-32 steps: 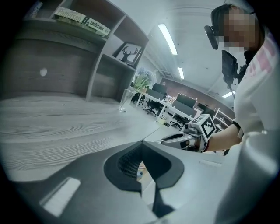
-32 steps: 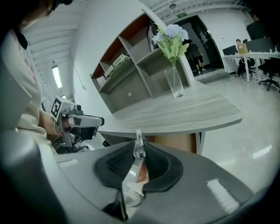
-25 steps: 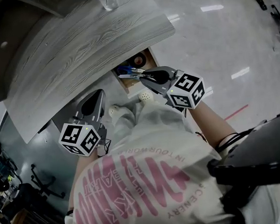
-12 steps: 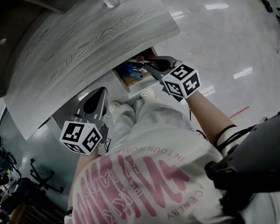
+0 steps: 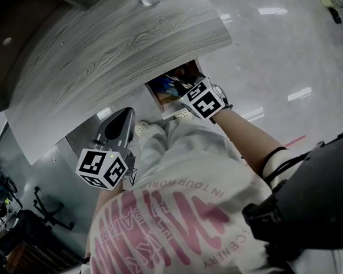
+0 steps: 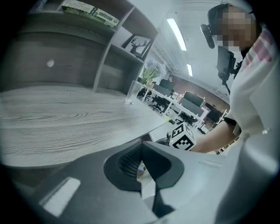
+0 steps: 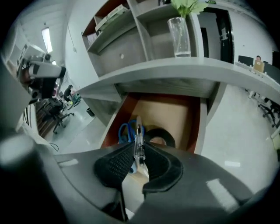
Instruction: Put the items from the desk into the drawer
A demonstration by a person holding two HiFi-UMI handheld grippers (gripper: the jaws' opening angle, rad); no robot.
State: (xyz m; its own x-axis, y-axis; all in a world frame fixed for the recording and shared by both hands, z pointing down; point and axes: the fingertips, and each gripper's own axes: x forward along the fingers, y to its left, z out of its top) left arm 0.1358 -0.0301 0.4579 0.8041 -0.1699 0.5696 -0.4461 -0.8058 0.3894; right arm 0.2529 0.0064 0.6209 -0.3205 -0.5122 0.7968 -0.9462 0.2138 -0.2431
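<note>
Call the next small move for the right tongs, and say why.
Probably ease the right tongs a little lower into the drawer before letting go. They are shut on a clear pen, which hangs over the open drawer near the blue scissors and black tape roll already inside, so a short drop should land it there.

My left gripper (image 6: 142, 148) fills the bottom of the view. Its dark grey jaws are closed tip to tip, and I see nothing between them. Past them the grey wood-grain desktop (image 6: 65, 118) spreads away to the left, with a clear glass vase (image 6: 131, 92) standing near its far end. Behind it rises a grey shelf unit (image 6: 109, 57) holding a framed deer picture (image 6: 136, 46). Just right of the jaws I see a black-and-white marker cube (image 6: 181, 136), a bare forearm (image 6: 212, 139) behind it, and a white shirt (image 6: 258, 83) above.
</note>
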